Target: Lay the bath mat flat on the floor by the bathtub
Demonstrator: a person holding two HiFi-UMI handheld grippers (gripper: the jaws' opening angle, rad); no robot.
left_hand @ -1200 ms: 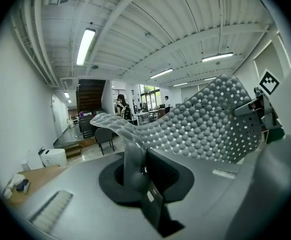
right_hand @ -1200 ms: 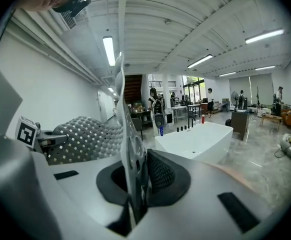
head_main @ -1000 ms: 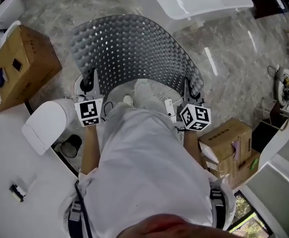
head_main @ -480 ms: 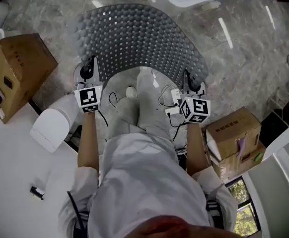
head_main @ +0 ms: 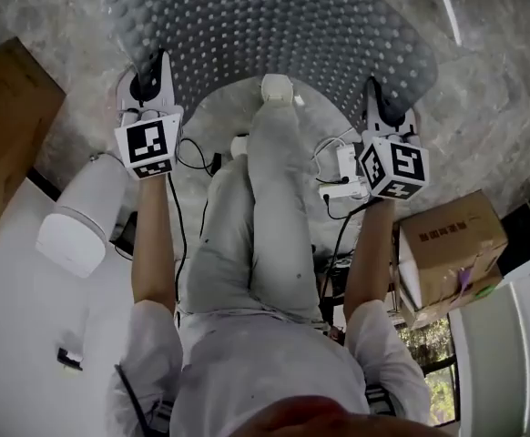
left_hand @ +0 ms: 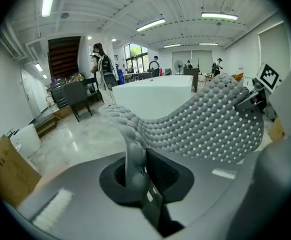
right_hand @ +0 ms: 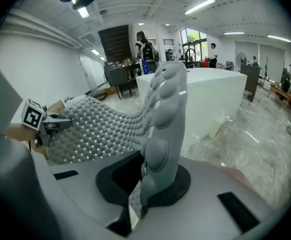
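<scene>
A grey rubber bath mat (head_main: pixel 274 25) with bumps and small holes hangs spread between my two grippers, sagging in the middle above the marble floor. My left gripper (head_main: pixel 147 85) is shut on its near left corner, the mat's edge (left_hand: pixel 135 154) clamped between the jaws. At the near right corner my right gripper (head_main: pixel 379 112) is shut on the mat's edge (right_hand: pixel 160 134). The white bathtub (left_hand: pixel 153 96) stands just beyond the mat, and it shows again as the bathtub (right_hand: pixel 210 99) in the right gripper view. In the head view the tub is out of frame.
A person's legs and a foot (head_main: pixel 277 89) are between my arms. A cardboard box (head_main: pixel 5 126) sits at left, a white toilet (head_main: pixel 78 217) nearer, another box (head_main: pixel 447 253) at right. Cables and a power strip (head_main: pixel 342 176) lie on the floor. People stand far back in the room.
Both grippers have moved forward and apart with the mat, which now spreads wider. The view has tipped down, so the bathtub has left the head view.
</scene>
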